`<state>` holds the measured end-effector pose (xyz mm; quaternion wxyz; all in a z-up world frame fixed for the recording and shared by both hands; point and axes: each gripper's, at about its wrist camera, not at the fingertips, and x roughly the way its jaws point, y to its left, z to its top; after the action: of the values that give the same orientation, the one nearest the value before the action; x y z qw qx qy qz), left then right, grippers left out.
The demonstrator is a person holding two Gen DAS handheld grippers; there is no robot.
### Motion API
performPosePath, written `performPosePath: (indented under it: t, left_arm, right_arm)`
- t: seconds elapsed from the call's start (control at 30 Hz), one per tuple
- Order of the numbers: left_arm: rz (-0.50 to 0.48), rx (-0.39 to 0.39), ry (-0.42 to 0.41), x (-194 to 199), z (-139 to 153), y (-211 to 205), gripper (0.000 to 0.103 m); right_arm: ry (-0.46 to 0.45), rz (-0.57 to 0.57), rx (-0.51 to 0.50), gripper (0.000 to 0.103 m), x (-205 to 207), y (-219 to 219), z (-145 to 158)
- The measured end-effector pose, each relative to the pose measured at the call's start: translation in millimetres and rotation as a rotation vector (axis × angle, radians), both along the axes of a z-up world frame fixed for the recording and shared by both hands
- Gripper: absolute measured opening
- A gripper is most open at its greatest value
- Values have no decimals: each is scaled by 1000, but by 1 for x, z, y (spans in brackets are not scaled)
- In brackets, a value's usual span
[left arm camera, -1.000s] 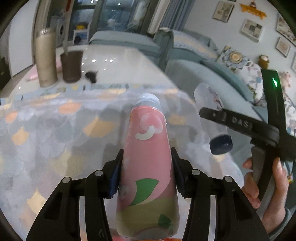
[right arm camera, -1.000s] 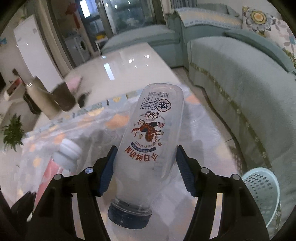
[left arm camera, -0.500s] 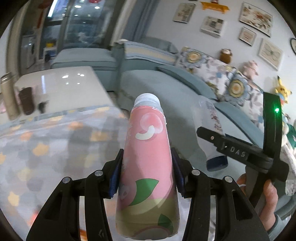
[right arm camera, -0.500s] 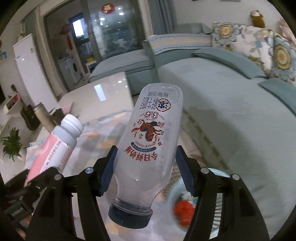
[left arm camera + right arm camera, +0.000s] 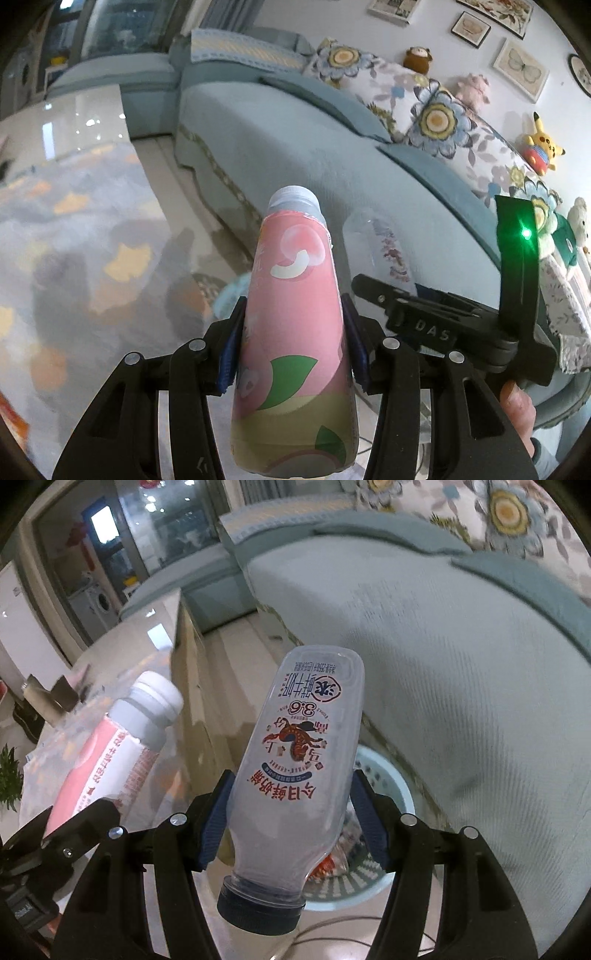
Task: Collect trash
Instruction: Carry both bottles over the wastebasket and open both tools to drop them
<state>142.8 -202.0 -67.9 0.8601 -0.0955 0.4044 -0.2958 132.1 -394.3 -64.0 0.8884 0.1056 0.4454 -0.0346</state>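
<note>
Left wrist view. The left gripper [image 5: 293, 345] pinches the pink bottle [image 5: 295, 354] at mid-body, cap pointing up the frame. At centre right the right gripper [image 5: 373, 291] carries the clear bottle [image 5: 376, 247], with a hand [image 5: 517, 406] at the lower right edge. The tabletop [image 5: 74, 236] fills the left, the sofa [image 5: 332, 155] the upper centre. A pale rim beside the pink bottle is probably the bin, but mostly hidden.

Right wrist view. The right gripper [image 5: 291, 816] clamps the clear bottle [image 5: 295, 771], dark cap toward the camera. The bin [image 5: 384, 775] sits on the floor just behind and below it, at lower centre, trash already inside. The pink bottle [image 5: 110, 760] shows at left.

To do the step well, centre each bottle above the bin's mouth before spreading the jaws, lowering first so neither bounces off the rim.
</note>
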Motion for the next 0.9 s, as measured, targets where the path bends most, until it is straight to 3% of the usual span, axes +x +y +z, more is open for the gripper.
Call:
performPosePath:
  t: [0.27,0.5,0.77,0.9]
  left_arm:
    - [-42,16,61,2,-32,-12,47]
    - [-53,56,8,-1,-27,-11,51]
    - [-41,26,-8,-3,-16,-4,50]
    - [-21,4,-37,-9,-1,9,50]
  right_arm:
    - [91,-38,41,60,1,-15,-42]
    - [151,-93,96,62,5,-31,-66]
    - [131,-96,115,62,-3,-39,-60]
    - [68,-58,124,61,-15,-33,-44]
